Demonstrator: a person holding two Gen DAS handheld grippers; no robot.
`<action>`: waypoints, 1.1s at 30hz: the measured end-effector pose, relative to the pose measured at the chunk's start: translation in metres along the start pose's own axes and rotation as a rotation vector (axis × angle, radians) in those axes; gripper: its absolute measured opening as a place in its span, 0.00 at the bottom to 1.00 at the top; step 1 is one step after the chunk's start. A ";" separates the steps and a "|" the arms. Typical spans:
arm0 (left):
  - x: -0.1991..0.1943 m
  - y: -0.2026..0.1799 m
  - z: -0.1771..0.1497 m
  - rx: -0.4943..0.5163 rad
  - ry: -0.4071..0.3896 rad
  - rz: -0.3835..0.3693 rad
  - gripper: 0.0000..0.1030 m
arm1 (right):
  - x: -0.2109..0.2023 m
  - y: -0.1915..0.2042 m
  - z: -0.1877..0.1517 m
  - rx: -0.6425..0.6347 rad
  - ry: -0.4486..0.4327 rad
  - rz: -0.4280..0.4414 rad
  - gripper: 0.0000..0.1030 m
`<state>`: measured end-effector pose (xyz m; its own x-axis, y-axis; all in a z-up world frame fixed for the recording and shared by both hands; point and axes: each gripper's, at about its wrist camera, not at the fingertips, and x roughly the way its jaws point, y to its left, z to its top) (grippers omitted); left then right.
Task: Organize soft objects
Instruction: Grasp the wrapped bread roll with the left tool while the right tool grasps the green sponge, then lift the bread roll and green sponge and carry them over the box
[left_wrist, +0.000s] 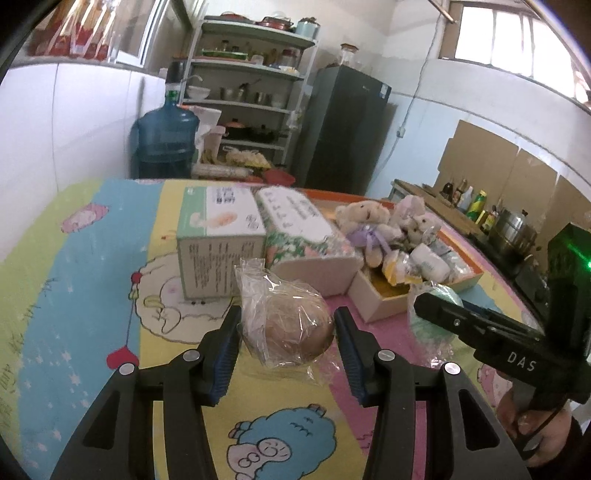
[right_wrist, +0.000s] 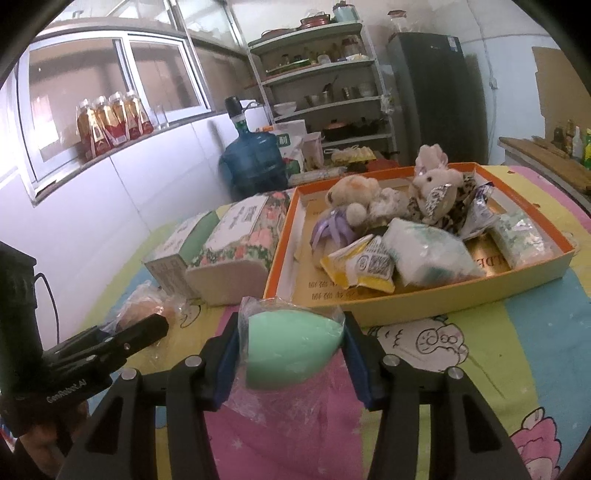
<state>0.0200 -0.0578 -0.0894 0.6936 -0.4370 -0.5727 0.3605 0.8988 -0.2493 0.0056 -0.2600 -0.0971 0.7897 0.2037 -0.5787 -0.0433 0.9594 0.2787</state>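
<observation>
The left tongs (left_wrist: 287, 334) clasp a brown sponge (left_wrist: 295, 325) in crinkly wrap, the right tongs (right_wrist: 291, 345) a green sponge (right_wrist: 291, 350), both light, squashy and slippery-wrapped, best held across the middle, the tray (right_wrist: 424, 291) just ahead.

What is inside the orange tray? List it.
In the orange tray: a plush bear with a purple bow, a plush bunny, a yellow packet, a white pack and other wrapped packs. Whatever lies beneath the pile is covered.
</observation>
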 end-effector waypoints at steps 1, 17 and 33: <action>-0.002 -0.002 0.002 0.002 -0.008 0.004 0.50 | -0.001 -0.001 0.001 0.001 -0.003 0.000 0.50; -0.003 -0.036 0.033 0.013 -0.062 0.042 0.50 | -0.023 -0.023 0.023 0.005 -0.075 -0.010 0.50; 0.021 -0.092 0.062 0.066 -0.082 0.050 0.50 | -0.041 -0.061 0.049 -0.004 -0.134 -0.032 0.50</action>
<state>0.0399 -0.1520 -0.0301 0.7591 -0.3957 -0.5169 0.3631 0.9164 -0.1684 0.0058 -0.3360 -0.0526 0.8653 0.1453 -0.4797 -0.0190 0.9659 0.2582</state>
